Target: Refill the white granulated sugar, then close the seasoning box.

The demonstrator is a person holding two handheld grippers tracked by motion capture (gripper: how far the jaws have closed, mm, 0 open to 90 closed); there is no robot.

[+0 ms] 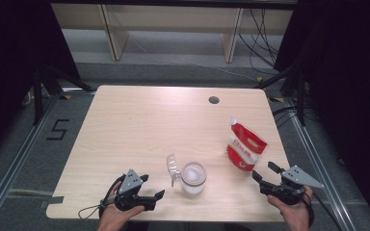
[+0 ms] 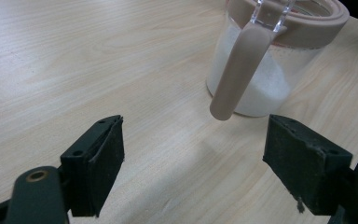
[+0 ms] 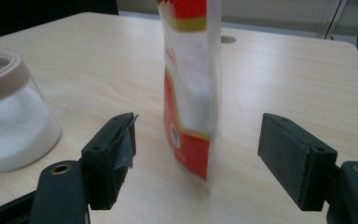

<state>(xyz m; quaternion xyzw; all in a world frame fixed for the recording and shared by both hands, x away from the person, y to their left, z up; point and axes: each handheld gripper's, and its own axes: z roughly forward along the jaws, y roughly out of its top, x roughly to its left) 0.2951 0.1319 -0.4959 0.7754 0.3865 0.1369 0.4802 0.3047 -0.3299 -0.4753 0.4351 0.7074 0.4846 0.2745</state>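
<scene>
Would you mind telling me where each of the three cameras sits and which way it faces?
High view: above the person's side, looking forward and down on the table; both hands show, with left gripper and right gripper.
Left gripper view: rides the left gripper, looking between open jaws at the jar of white powder.
Right gripper view: rides the right gripper, open jaws facing the standing red pouch.
Shared: both gripper views show the jar.

The right gripper [image 3: 198, 158] holds its black jaws wide apart, nothing touching the pads. Beyond the gap a red-and-white pouch [image 3: 191, 88] stands upright on the tabletop [image 3: 284, 79]. A glass jar [image 3: 14, 126] of white powder sits apart, toward the left.
</scene>
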